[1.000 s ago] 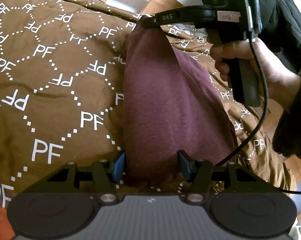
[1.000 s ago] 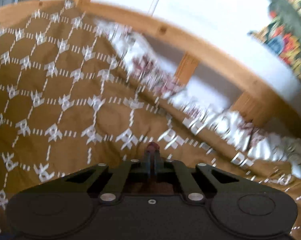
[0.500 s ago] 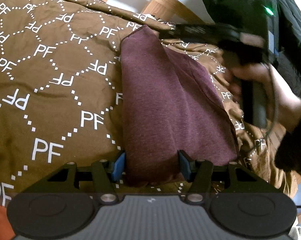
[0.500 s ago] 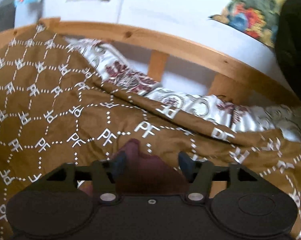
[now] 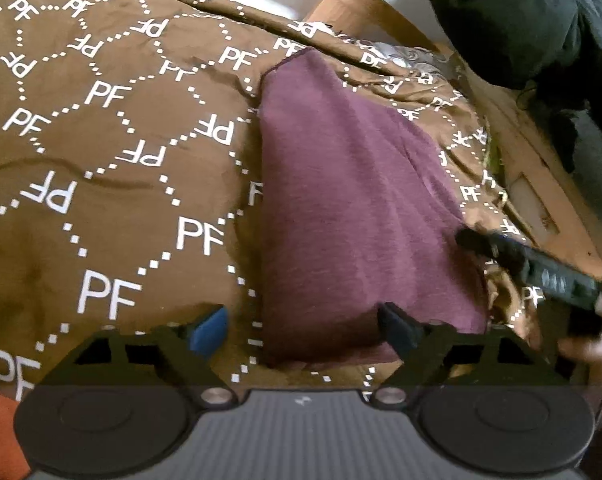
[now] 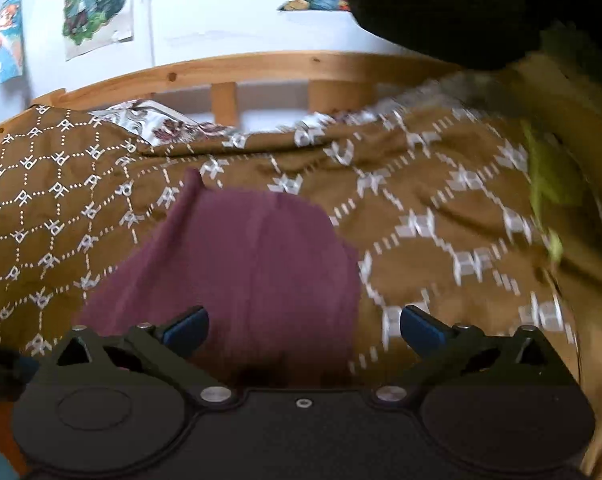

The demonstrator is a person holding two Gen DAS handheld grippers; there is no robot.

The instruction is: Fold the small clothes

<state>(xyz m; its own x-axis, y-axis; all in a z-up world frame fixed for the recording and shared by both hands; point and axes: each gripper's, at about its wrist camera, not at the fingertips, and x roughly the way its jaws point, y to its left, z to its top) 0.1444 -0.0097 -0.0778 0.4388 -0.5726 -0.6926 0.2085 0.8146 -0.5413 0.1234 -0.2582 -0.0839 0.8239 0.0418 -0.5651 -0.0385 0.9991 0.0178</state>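
Brown quilted bedcover [image 5: 101,152], printed with white "PF" letters, fills the left of the scene and carries the maroon garment [image 5: 353,208] on the bed, right of centre. A moment ago the left gripper [image 5: 301,326] had its blue pads set closer about the garment's near edge; now its jaws stand wide, the left pad out over bare bedcover and the right pad at the near hem, holding nothing. Further right, the right gripper [image 6: 303,326] has changed most: a second ago it was pinched shut on the far corner, lifted up; now it has let go, dropped back to the near right side, and its jaws are spread wide and empty above the cloth's near right edge. My reading is that one fold has just been laid down and released, and both tools are freeing themselves for the next fold or a smoothing pass. The garment lies as a long narrow panel running near to far, fairly flat, with one soft ridge down its middle and a pointed far corner.
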